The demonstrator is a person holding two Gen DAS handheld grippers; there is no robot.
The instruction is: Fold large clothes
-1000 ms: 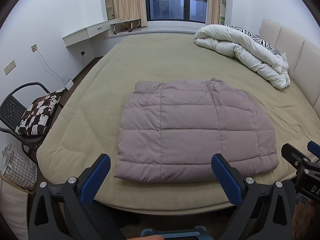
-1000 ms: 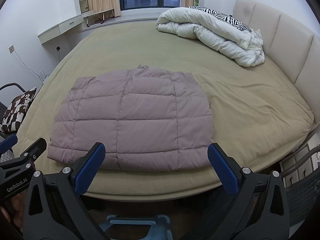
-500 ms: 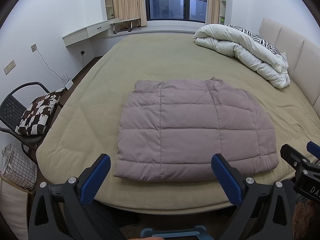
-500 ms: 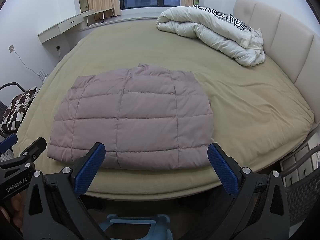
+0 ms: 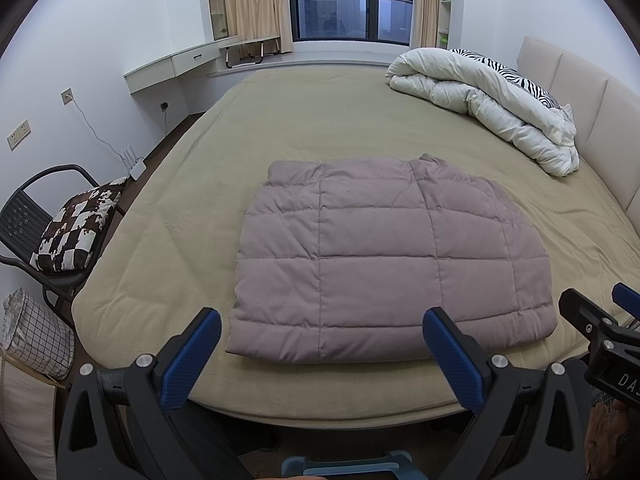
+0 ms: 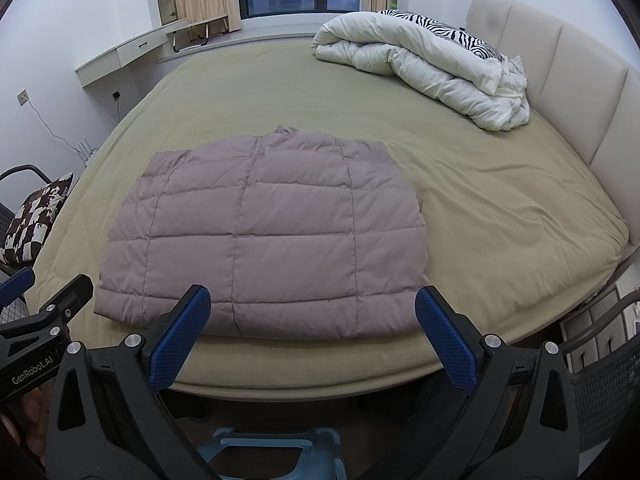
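Observation:
A mauve quilted puffer jacket (image 5: 384, 256) lies folded into a flat rectangle near the front edge of the olive-sheeted bed (image 5: 320, 120); it also fills the middle of the right wrist view (image 6: 272, 236). My left gripper (image 5: 320, 320) hovers open in front of the bed edge, empty, its blue pads wide apart. My right gripper (image 6: 312, 300) is open and empty too, held just short of the jacket's near hem. Each gripper shows at the other view's side: the right gripper (image 5: 600, 320) and the left gripper (image 6: 44, 312).
A rolled white duvet (image 5: 488, 100) with a zebra pillow lies at the bed's far right by the padded headboard (image 5: 592, 112). A black chair with a checked cushion (image 5: 76, 228) and a grid-pattern basket (image 5: 32, 336) stand left of the bed. A shelf desk (image 5: 172, 66) lines the window wall.

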